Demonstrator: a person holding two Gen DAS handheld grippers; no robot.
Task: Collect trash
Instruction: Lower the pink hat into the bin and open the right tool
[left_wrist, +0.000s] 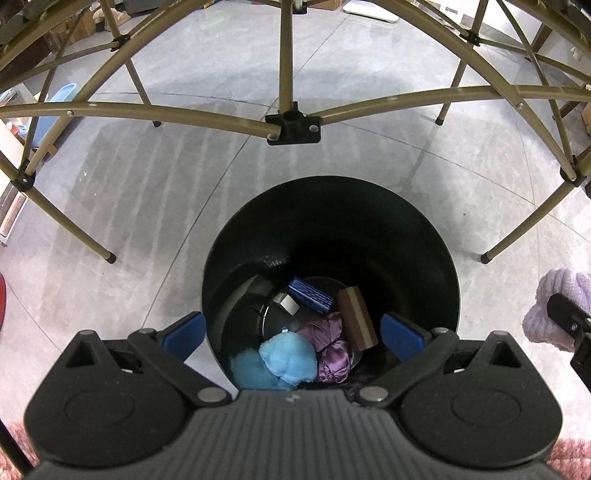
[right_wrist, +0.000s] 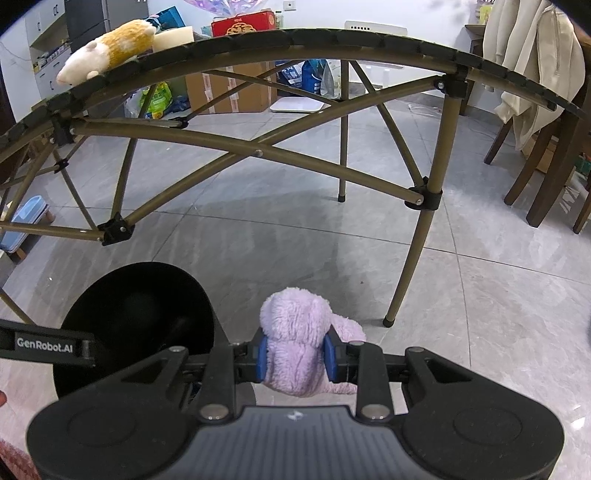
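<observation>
A black round trash bin (left_wrist: 424, 236) stands on the grey floor under a folding table. Inside lie a light blue fluffy piece (left_wrist: 288, 356), a crumpled purple piece (left_wrist: 332, 350), a brown block (left_wrist: 357, 319) and a dark blue box (left_wrist: 310, 295). My left gripper (left_wrist: 293, 338) is open and empty, right above the bin's mouth. My right gripper (right_wrist: 296, 356) is shut on a lilac plush toy (right_wrist: 295, 332), held above the floor to the right of the bin (right_wrist: 140, 306). The toy also shows at the right edge of the left wrist view (left_wrist: 557, 302).
The folding table's olive metal legs and cross bars (left_wrist: 291, 122) arch over the bin. An orange and white plush animal (right_wrist: 107, 50) lies on the tabletop edge. Wooden chair legs (right_wrist: 539, 177) stand at the right. Boxes and bags (right_wrist: 229, 88) sit behind the table.
</observation>
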